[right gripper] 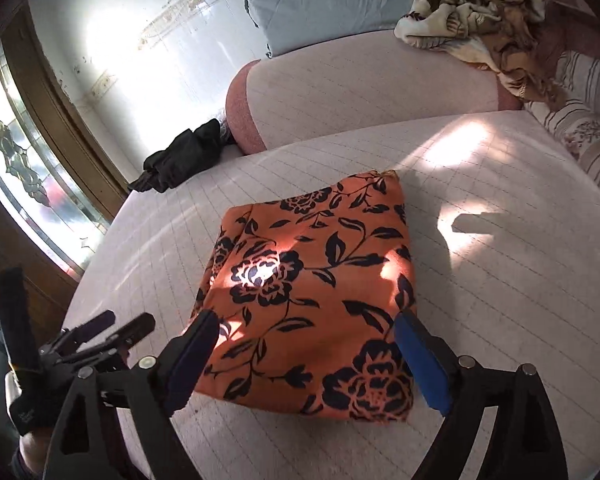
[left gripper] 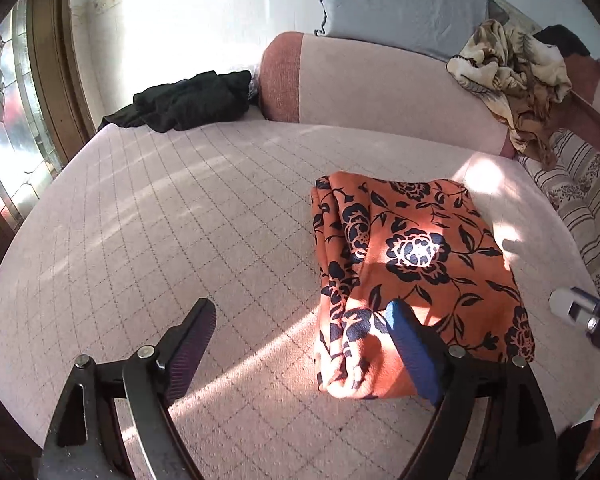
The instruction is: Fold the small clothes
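Garment (right gripper: 312,276): orange cloth, dark floral print, lies folded into a rough rectangle on the pink quilted bed (left gripper: 160,220), toward its near edge and right of centre. Several layers show along the left side of the stack; that side looks bunched, the top face fairly flat.

Left gripper (left gripper: 300,340): jaws spread wide, nothing between them; the right finger sits over the near left corner of the garment, contact cannot be told. Right gripper (right gripper: 304,348): jaws likewise spread, straddling the near edge of the stack, pads not pressing on it. No earlier view, so only the spread state is noted.

Handling, judged: thin, soft, light fabric, limp, likely to slide layer over layer. A pinch at one corner would peel the top layer and undo the fold. Better to take the near edge through all layers, both corners at once.

Elsewhere: black clothes (left gripper: 188,102) at far left corner, patterned cloth (left gripper: 512,80) on the bolster (left gripper: 380,88).
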A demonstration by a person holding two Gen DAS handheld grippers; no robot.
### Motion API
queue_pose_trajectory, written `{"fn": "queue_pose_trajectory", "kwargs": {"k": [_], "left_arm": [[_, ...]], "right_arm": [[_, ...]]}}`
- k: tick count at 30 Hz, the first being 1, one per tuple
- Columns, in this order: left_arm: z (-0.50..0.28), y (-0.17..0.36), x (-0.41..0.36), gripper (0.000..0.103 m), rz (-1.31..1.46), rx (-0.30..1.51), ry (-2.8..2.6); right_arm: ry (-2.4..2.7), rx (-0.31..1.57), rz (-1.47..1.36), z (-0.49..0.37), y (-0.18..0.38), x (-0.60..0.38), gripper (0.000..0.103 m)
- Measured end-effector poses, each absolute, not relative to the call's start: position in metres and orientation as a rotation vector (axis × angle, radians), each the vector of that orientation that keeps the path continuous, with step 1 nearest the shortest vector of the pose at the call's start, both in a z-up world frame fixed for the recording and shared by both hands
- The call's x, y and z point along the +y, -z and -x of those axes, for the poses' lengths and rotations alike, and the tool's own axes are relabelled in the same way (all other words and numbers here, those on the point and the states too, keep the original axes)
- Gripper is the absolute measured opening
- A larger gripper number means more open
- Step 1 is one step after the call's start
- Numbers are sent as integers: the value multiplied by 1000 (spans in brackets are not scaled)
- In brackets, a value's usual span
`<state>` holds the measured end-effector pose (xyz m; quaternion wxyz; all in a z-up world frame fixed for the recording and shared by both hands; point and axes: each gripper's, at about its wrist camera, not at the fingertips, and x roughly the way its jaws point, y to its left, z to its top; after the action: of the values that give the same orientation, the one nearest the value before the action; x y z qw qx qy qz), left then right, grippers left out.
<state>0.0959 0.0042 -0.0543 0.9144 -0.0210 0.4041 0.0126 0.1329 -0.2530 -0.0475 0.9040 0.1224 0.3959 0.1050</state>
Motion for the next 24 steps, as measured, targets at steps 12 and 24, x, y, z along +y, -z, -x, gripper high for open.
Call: {"fn": "queue_pose_trajectory", "kwargs": {"k": [12,24], "left_arm": [[-43,15,0,94,106,768,-20],[-42,10,-14,95,75,770,5]], "right_arm": [[-94,816,-58,-52,36,-240,100],[-57,822,-10,-57,28,-236,100]]}}
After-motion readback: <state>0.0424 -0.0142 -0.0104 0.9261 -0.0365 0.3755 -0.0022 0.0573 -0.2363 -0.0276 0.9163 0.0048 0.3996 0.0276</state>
